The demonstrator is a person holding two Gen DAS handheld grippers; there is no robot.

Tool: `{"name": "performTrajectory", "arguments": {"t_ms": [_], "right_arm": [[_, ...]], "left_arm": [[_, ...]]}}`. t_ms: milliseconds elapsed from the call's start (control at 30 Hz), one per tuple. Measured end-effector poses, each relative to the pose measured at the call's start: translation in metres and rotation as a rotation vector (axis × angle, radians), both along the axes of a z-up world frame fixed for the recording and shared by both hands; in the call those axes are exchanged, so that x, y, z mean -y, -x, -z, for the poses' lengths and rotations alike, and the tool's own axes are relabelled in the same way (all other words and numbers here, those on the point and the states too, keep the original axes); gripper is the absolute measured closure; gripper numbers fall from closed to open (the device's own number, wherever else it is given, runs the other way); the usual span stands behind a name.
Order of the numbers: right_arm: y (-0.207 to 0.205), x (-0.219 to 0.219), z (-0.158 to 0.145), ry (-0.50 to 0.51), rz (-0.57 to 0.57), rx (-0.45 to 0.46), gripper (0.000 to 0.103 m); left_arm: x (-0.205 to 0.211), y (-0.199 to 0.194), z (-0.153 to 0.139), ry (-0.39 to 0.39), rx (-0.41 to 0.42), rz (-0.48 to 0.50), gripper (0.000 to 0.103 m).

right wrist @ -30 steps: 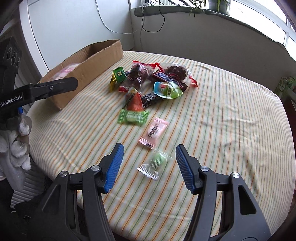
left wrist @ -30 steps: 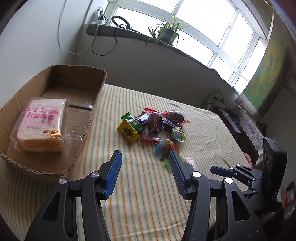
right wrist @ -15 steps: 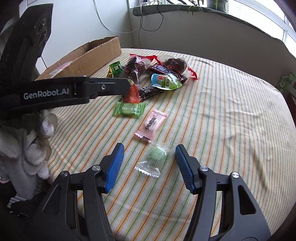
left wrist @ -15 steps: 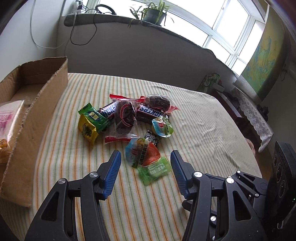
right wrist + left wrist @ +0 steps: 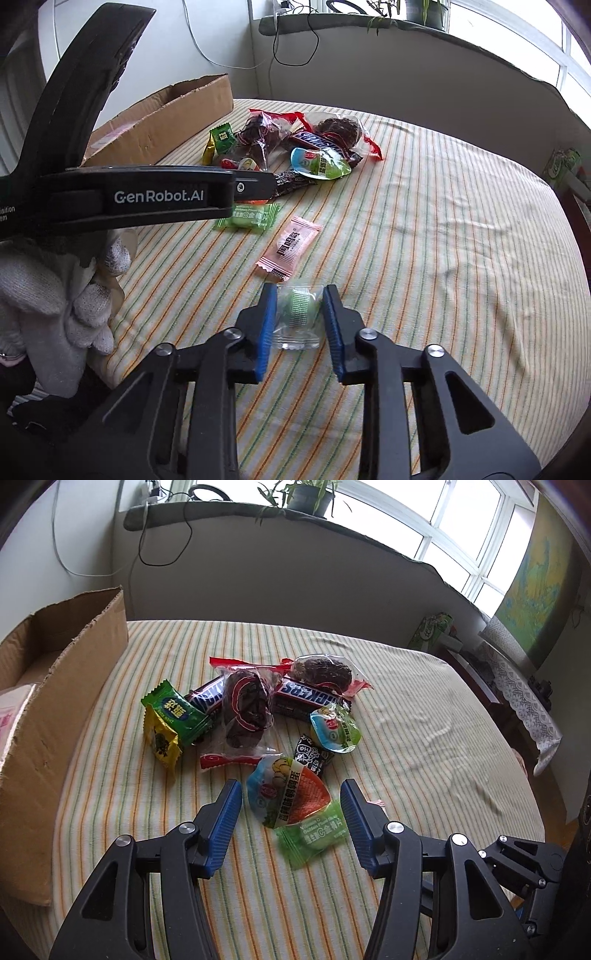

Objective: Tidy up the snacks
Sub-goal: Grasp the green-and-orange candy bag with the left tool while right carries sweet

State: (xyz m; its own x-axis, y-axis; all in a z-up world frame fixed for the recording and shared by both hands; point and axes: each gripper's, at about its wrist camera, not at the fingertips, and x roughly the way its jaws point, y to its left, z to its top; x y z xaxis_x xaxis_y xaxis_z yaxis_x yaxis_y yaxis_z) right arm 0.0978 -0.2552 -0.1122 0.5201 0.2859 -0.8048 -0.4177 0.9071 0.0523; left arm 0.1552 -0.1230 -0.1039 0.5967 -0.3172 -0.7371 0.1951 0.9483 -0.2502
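My right gripper [image 5: 300, 295] is shut on a clear-wrapped green candy [image 5: 298, 308] lying on the striped tablecloth [image 5: 424, 240]. A pink candy [image 5: 291, 245] lies just beyond it. My left gripper [image 5: 291, 794] stands open low over the near edge of the snack pile. Between its fingers, untouched, are a blue-and-orange fan-shaped packet [image 5: 286, 794] and a green vitamin candy [image 5: 317, 834]. Farther back lie Snickers bars [image 5: 306, 698], two dark fruit packs [image 5: 247, 705], a green packet [image 5: 175, 710] and a yellow one [image 5: 160, 738].
An open cardboard box [image 5: 74, 657] stands at the table's left with a pink-labelled bread pack inside. In the right wrist view the left gripper's black body [image 5: 147, 195] and a gloved hand [image 5: 55, 295] fill the left side. A wall and windowsill run behind the table.
The left gripper swung away from the box and came down over the snack pile, still open. The right gripper's jaws closed onto the clear-wrapped green candy without shifting place.
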Motion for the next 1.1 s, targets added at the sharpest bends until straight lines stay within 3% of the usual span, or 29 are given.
{"name": "performTrajectory", "arguments": {"t_ms": [100,167,500,1100], "right_arm": [[0.000,0.003,-0.001,-0.005,-0.003,-0.002,0.080],[0.000,0.004,-0.001,-0.006,-0.002,-0.002,0.080],[0.000,0.014,-0.003,-0.045,0.024,-0.008,0.080],[-0.004,0.013,-0.031,-0.099,0.040,0.027,0.080]], "left_arm": [[0.003,-0.002,0.003,-0.005,-0.011,0.011,0.049],[0.002,-0.003,0.004,0.002,-0.018,0.013,0.056],[0.001,-0.004,0.004,0.006,-0.016,0.018,0.068],[-0.019,0.008,-0.026,0.060,0.056,-0.017,0.068]]}}
